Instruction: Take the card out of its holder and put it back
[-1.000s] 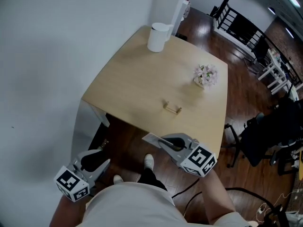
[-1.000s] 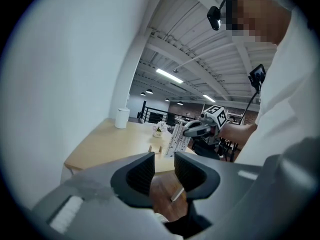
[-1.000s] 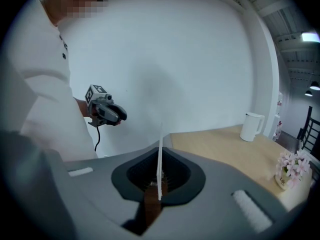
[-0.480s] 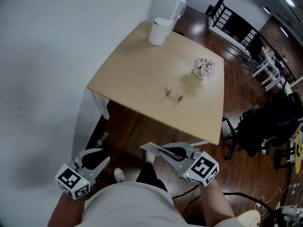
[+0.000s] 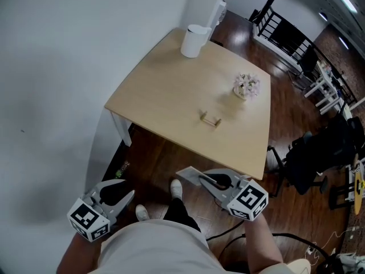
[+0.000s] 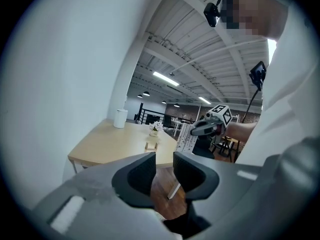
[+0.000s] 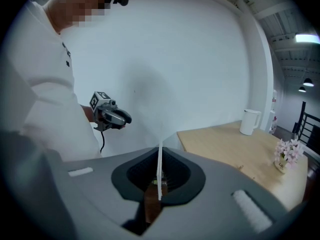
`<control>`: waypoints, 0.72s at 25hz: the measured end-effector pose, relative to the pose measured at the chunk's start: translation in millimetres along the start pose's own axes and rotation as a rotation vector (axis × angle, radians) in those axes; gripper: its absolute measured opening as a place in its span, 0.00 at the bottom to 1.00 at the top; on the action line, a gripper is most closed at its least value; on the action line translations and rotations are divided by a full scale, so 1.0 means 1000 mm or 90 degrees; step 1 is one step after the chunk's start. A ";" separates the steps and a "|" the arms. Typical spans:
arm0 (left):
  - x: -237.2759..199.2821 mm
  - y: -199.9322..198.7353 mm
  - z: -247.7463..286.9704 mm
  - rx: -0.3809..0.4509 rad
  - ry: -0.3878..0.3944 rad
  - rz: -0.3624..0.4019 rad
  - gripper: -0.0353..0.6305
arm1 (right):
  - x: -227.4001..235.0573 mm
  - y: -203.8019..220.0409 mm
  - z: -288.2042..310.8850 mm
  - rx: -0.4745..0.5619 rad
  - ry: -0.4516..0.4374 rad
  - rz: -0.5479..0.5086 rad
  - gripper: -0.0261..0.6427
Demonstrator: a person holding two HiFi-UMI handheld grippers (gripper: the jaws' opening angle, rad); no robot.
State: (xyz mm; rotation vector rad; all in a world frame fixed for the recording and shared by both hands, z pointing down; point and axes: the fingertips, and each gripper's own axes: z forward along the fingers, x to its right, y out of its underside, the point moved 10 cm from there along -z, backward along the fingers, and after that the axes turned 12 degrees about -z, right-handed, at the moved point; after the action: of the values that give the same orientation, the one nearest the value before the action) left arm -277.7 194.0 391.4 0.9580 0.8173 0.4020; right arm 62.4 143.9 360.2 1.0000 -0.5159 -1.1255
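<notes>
The right hand-held gripper (image 7: 159, 181) is pressed together on the white card (image 7: 160, 159), which stands edge-on between its pads. In the head view the card juts from those jaws above the dark wood floor (image 5: 154, 164), off the near edge of the pale surface (image 5: 171, 90). The small wooden holder (image 5: 209, 119) sits on the surface, well apart from the card. The left hand-held gripper (image 6: 164, 171) has its jaws spread and holds nothing, low at the person's left side. A white jug (image 5: 194, 40) and a small pot of flowers (image 5: 247, 87) stand farther back.
</notes>
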 end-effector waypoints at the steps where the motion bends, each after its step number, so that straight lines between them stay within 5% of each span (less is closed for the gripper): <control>1: 0.000 -0.002 0.005 0.001 -0.001 0.000 0.23 | 0.008 0.003 -0.001 0.000 0.002 -0.001 0.07; 18: -0.008 -0.063 0.124 0.007 -0.024 -0.014 0.23 | 0.205 0.046 -0.016 -0.001 0.009 -0.018 0.07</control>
State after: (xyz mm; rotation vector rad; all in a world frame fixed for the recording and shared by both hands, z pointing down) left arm -190.7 85.4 381.1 0.9634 0.7964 0.3594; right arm 176.0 -33.1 365.7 1.0161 -0.4915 -1.1434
